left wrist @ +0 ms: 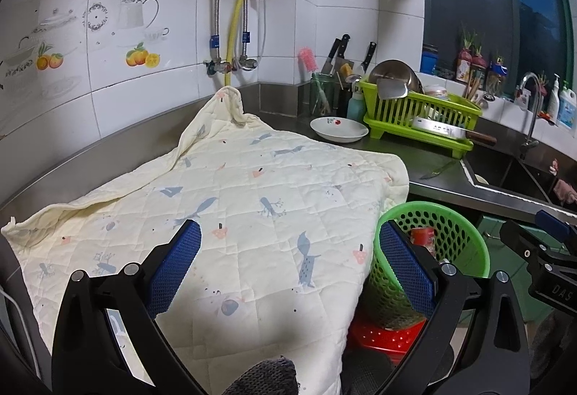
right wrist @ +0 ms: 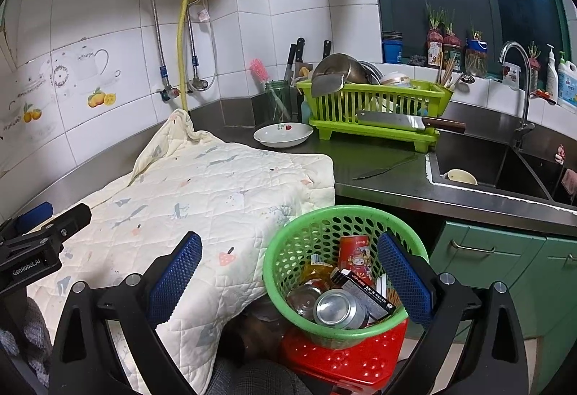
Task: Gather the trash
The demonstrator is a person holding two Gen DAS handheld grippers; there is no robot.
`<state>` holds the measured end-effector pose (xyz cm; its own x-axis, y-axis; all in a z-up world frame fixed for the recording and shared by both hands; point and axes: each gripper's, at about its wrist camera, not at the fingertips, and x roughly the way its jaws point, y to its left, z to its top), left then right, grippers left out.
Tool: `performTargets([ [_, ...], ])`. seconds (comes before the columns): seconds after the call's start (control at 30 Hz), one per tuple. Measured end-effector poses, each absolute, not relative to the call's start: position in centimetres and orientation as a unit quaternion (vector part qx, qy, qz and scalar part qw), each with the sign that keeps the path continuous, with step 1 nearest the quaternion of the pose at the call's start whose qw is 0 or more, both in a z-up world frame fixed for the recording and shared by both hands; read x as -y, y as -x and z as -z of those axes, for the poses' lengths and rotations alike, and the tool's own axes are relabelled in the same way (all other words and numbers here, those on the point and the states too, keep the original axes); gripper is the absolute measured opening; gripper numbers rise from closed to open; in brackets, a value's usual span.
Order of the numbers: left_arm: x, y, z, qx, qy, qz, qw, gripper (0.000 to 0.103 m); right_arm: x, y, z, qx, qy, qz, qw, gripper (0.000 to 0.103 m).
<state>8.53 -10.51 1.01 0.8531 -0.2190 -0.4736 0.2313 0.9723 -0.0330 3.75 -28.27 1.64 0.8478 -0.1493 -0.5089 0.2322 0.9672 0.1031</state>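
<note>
A green perforated waste basket [right wrist: 321,225] stands on a red plastic stool [right wrist: 346,359] in front of the counter. Inside it lie a red can [right wrist: 355,251], a silver can [right wrist: 339,308], a glass jar [right wrist: 303,297], a dark carton [right wrist: 364,290] and a yellow wrapper [right wrist: 317,269]. My right gripper [right wrist: 288,272] hangs open just above the basket with nothing between its fingers. My left gripper [left wrist: 288,265] is open and empty over the cream quilted cloth [left wrist: 234,200], with the basket [left wrist: 432,214] at its right finger. The cloth [right wrist: 202,186] shows no trash on it.
A white bowl [right wrist: 283,135], a green dish rack [right wrist: 375,103] with a cleaver [right wrist: 404,121], and a loose knife [right wrist: 382,168] sit on the steel counter [right wrist: 378,178]. The sink [right wrist: 505,171] with a cup [right wrist: 461,177] is at right. Green cabinets [right wrist: 505,258] are below.
</note>
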Motion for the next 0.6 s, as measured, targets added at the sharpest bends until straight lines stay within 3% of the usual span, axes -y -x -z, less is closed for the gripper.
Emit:
performTargets([
  [0.6, 10.77, -8.59, -0.64, -0.25, -0.015, 0.122, 0.96, 0.098, 28.1, -3.81, -1.28, -0.259, -0.082, 0.1, 0.957, 0.095],
])
